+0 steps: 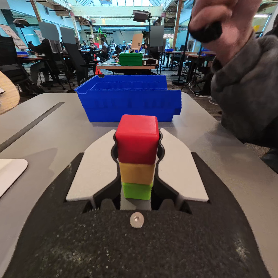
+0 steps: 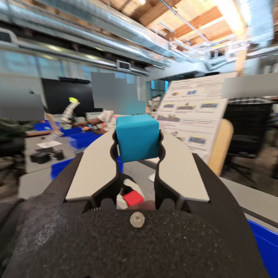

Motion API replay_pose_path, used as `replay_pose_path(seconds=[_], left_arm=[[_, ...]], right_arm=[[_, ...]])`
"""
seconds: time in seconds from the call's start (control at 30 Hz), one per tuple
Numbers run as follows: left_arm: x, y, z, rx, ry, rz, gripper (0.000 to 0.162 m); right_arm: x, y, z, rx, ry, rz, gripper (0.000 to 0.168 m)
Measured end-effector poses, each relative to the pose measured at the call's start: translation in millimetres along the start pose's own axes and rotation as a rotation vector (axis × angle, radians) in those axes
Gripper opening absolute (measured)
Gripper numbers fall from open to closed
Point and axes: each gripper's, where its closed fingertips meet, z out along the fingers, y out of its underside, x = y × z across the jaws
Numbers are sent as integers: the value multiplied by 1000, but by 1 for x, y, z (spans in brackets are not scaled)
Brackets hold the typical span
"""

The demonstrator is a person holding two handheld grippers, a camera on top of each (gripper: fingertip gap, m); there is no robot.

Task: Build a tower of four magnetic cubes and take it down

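Left gripper (image 1: 137, 140) clamped on the red cube (image 1: 137, 139), both grey fingers pressed against its sides. Red cube sits on top of a stack: orange cube (image 1: 137, 173) directly beneath it, green cube (image 1: 136, 191) at the bottom, resting on the grey table (image 1: 45, 135). Three cubes aligned and upright, faces touching. Blue bin (image 1: 129, 99) stands on the table just behind the stack, open top facing up. At the upper right of the left wrist view, a hand (image 1: 222, 25) wraps a black grip, blurred, with a grey sleeve (image 1: 243, 93) below it. Right gripper (image 2: 137, 139) grips the teal cube (image 2: 137, 137) between its fingertips, cube tilted slightly, held up in the air well above the table. Through the gap between the right gripper's fingers, low in the right wrist view, the red cube (image 2: 133, 197) shows far below. White poster board (image 2: 195, 112) leans in the background to the right of the teal cube. Background in the right wrist view is smeared; other tables and blue bins show, with few details readable.
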Motion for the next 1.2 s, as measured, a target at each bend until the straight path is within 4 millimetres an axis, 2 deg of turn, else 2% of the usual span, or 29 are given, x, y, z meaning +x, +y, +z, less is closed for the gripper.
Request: replay_pose_path(seconds=[0.03,0.1,0.2,0.23,0.33,0.4,0.47,0.53,0.6,0.67,0.83,1.0,1.13,1.2], left_arm=[[0,0,0,1,0,0,49],[0,0,0,4,-1,-1,49],[-1,0,0,9,-3,-14,49],[-1,0,0,10,-3,-15,49],[1,0,1,12,4,-14,49],[1,0,1,5,3,-12,49],[1,0,1,5,2,-16,49],[1,0,1,6,0,-23,49],[1,0,1,6,3,-24,49],[2,0,2,7,7,-29,49],[2,0,2,11,14,-30,49],[2,0,2,10,16,-30,49],[3,0,2,10,19,-31,49],[3,0,2,10,19,-31,49]], right_arm=[[11,-10,-7,-41,74,-58,51],[45,-21,-23,-146,246,-174,51],[116,-6,-45,-380,456,-220,51],[141,7,-51,-468,503,-212,51],[205,74,-70,-775,574,-102,51],[229,130,-82,-993,563,-13,52],[243,178,-88,-1130,513,37,52],[256,216,-97,-1229,540,133,52],[273,239,-112,-1351,586,85,52],[287,254,-127,-1468,621,53,52],[305,270,-144,-1619,668,34,52],[325,274,-154,-1665,771,36,52],[325,280,-160,-1662,807,182,52],[324,280,-162,-1664,813,194,52]])
